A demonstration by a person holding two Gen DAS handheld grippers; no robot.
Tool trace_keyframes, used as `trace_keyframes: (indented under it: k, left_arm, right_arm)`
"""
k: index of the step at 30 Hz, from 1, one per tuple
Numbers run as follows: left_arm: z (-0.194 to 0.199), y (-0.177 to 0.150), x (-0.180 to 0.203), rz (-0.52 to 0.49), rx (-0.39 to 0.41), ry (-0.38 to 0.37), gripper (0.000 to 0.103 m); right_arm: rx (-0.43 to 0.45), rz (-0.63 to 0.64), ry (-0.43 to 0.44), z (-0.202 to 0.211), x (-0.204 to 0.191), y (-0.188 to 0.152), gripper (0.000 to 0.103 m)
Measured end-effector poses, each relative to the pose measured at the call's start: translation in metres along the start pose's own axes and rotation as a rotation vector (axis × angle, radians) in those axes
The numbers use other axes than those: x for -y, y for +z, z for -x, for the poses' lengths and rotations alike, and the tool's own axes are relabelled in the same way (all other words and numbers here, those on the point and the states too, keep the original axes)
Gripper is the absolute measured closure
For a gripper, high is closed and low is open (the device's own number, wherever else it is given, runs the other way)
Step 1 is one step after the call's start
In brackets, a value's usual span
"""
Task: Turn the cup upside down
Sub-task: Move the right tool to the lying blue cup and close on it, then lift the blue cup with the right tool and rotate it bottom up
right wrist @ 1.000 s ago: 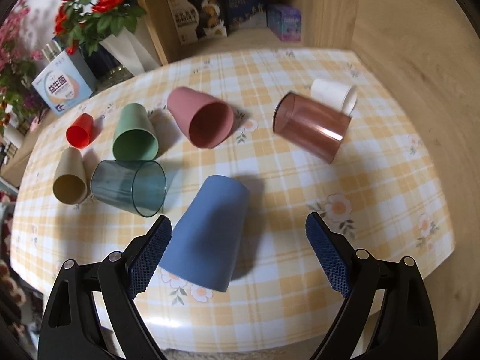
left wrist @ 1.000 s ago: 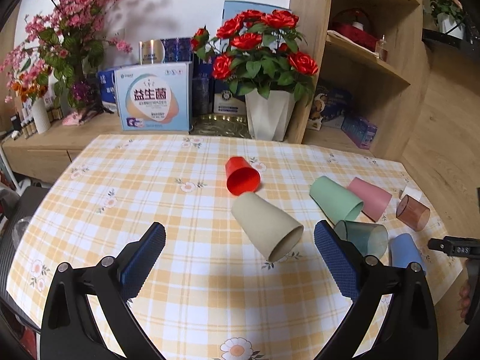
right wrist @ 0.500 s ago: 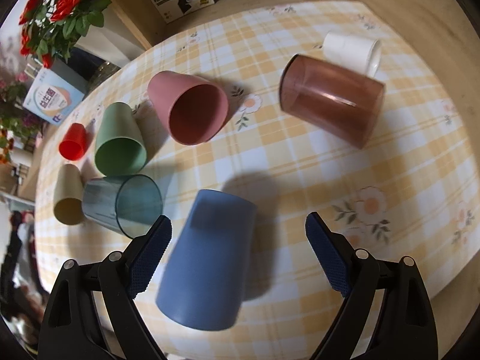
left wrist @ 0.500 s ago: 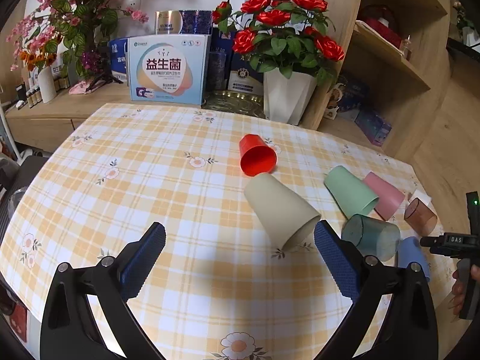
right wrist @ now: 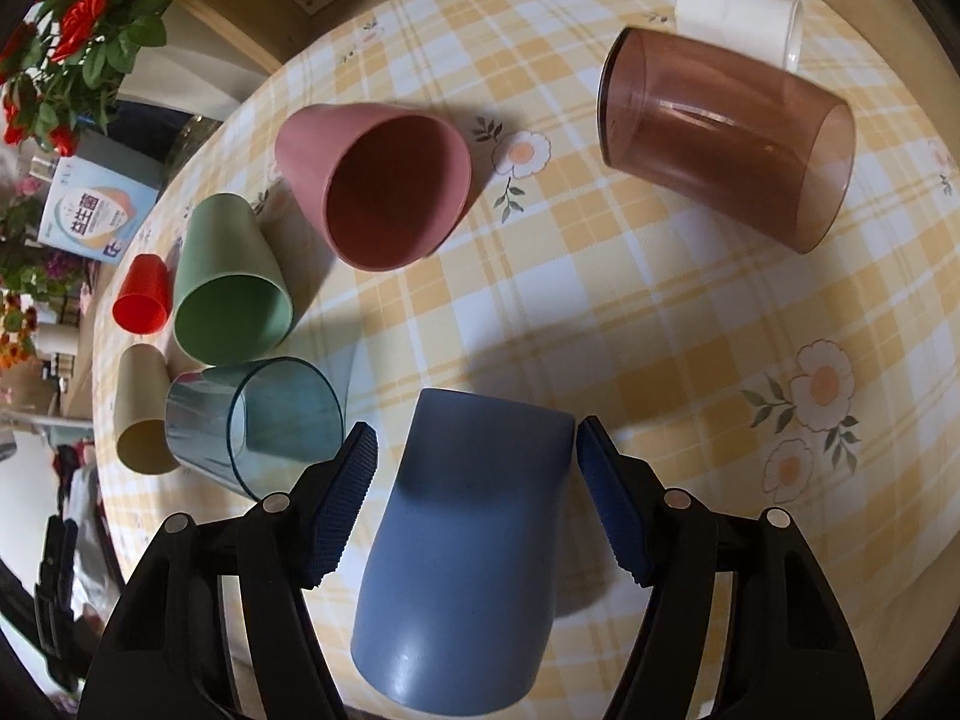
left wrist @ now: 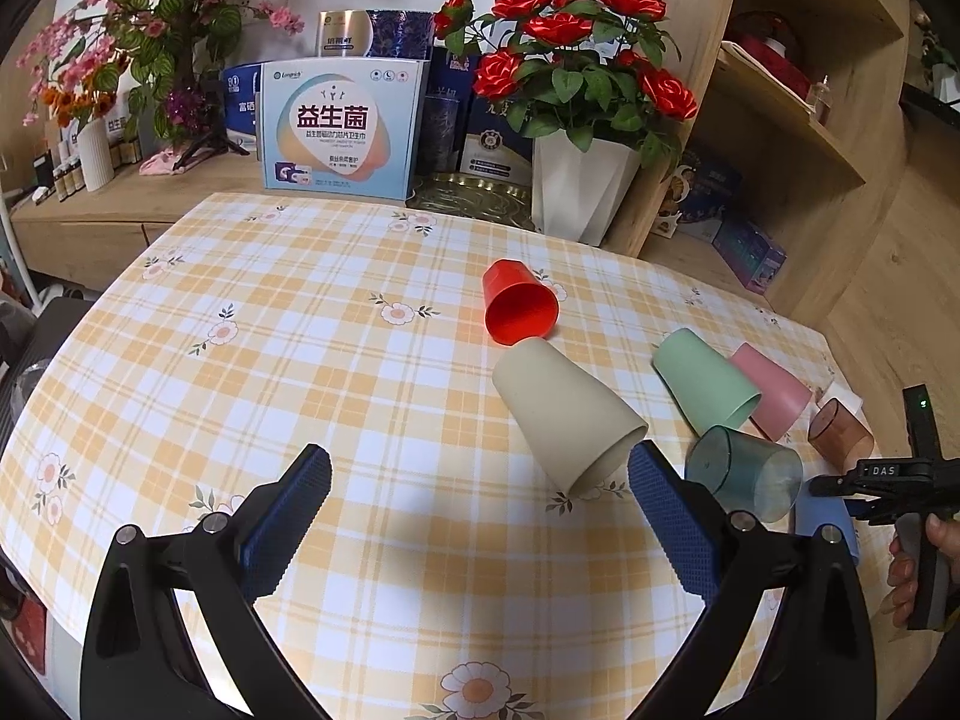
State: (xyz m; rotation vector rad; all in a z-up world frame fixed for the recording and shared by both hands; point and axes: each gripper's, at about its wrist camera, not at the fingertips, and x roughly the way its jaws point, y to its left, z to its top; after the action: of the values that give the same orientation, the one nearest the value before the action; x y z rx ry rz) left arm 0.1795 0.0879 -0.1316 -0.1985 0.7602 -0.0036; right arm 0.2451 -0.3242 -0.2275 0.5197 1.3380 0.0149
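A blue cup (right wrist: 474, 546) lies on its side on the checked tablecloth, base pointing away. My right gripper (right wrist: 477, 468) is open with its pads on either side of the cup's base end, close but with small gaps. The right gripper also shows in the left wrist view (left wrist: 870, 480) at the right edge, with the blue cup (left wrist: 825, 519) partly hidden. My left gripper (left wrist: 480, 510) is open and empty above the table, just short of a beige cup (left wrist: 570, 414) lying on its side.
Other cups lie on their sides: red (left wrist: 519, 306), green (left wrist: 702, 384), pink (right wrist: 378, 180), clear teal (right wrist: 264, 420), clear brown (right wrist: 726, 138), white (right wrist: 738, 18). A rose pot (left wrist: 582, 186) and boxes (left wrist: 339, 126) stand behind the table. The table edge is near the blue cup.
My right gripper has moved forward and down over the blue cup and narrowed, so its pads now flank the cup's base. The left gripper has drifted left and back slightly.
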Motion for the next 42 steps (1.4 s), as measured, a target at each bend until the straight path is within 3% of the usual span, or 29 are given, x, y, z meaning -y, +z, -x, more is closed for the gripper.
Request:
trace_keyframes:
  k: [4,12,24,30,34,42]
  left_arm:
    - [0.003,-0.001,0.003,-0.007,0.003,-0.004,0.006]
    - [0.013,-0.001,0.010,-0.015,0.015,-0.004,0.006]
    - [0.031,-0.005,0.037,-0.077,0.035,-0.028,0.006]
    - [0.039,-0.005,0.045,-0.089,0.053,-0.030,0.006]
    - [0.043,-0.006,0.047,-0.093,0.058,-0.026,0.006]
    - [0.045,-0.007,0.048,-0.094,0.060,-0.020,0.006]
  right_arm:
    - [-0.006,-0.008,0.017,-0.003,0.001,-0.002,0.047]
    - [0.083,0.054,0.035,0.022,-0.002,-0.022,0.047]
    - [0.282,0.188,0.048,0.076,-0.001,-0.080,0.048]
    - [0.375,0.236,-0.016,0.097,0.002,-0.079,0.048]
    - [0.431,0.308,-0.119,0.102,-0.006,-0.068,0.048]
    - [0.424,0.388,-0.196,0.087,-0.017,-0.057,0.049]
